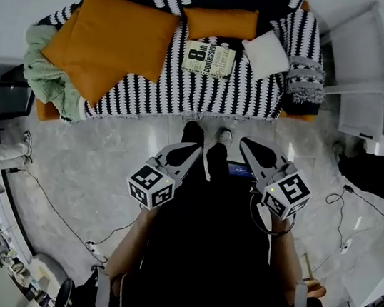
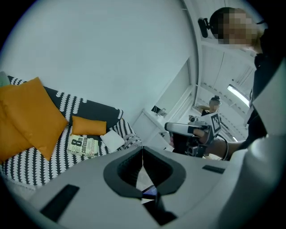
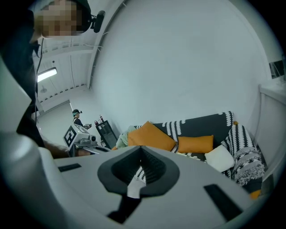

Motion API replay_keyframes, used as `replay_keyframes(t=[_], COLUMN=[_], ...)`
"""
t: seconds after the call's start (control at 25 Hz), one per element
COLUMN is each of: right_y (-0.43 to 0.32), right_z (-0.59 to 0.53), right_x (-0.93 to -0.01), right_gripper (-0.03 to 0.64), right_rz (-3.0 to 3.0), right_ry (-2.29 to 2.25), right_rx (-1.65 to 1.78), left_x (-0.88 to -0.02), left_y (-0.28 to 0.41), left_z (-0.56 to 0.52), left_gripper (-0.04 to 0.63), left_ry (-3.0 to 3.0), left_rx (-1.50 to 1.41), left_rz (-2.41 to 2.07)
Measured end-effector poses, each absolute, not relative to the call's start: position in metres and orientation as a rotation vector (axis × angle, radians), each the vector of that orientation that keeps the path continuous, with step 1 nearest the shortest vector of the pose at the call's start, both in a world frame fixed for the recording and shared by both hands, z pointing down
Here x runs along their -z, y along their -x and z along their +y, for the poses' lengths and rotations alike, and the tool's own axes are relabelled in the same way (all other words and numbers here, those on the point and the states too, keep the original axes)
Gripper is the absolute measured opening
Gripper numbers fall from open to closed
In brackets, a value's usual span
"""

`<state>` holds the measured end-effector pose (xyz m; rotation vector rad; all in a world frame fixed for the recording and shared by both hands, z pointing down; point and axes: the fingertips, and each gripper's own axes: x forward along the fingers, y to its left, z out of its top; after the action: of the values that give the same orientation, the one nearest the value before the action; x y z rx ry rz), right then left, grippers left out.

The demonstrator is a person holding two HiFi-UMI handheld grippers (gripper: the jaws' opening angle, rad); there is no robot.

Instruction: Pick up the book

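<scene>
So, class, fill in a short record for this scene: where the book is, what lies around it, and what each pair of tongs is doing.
Book: flat on the sofa seat, cover up
Neighbours (head view): small orange cushion behind it, white cushion at its right, large orange cushion at its left
Left tongs: shut, empty, short of the sofa
Right tongs: shut, empty, short of the sofa
Progress: book untouched

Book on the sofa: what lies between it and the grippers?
Head view: striped blanket, floor, the person's feet separate book from left gripper and right gripper.
</scene>
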<state>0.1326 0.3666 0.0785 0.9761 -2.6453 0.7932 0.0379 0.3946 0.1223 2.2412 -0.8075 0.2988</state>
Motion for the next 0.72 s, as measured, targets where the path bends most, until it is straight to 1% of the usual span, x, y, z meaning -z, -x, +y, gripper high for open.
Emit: replay_keyframes(t=[0.36,0.56,0.72], right_y=[-0.114,-0.079,-0.051], right_z=[0.330,0.299,0.279], right_x=[-0.075,-0.061,-0.064], right_gripper=[0.017,0.017,0.017], right_rz=[-2.613,-2.643,-2.645], right_ry=[-1.091,-1.110,-1.101], right_rx=[-0.845,-0.861,-0.948], left_x=[-0.132,-0.139,-0.153], left_y=[-0.013,0.007,0.022], left_z=[0.341,0.304,0.277], left_gripper=[0.015,0.015,0.015], left_ry=[-2.185,-2.164,-2.136], left_rx=[-0.250,-0.221,-0.207], left_rz=[-0.746,-0.705,-0.659])
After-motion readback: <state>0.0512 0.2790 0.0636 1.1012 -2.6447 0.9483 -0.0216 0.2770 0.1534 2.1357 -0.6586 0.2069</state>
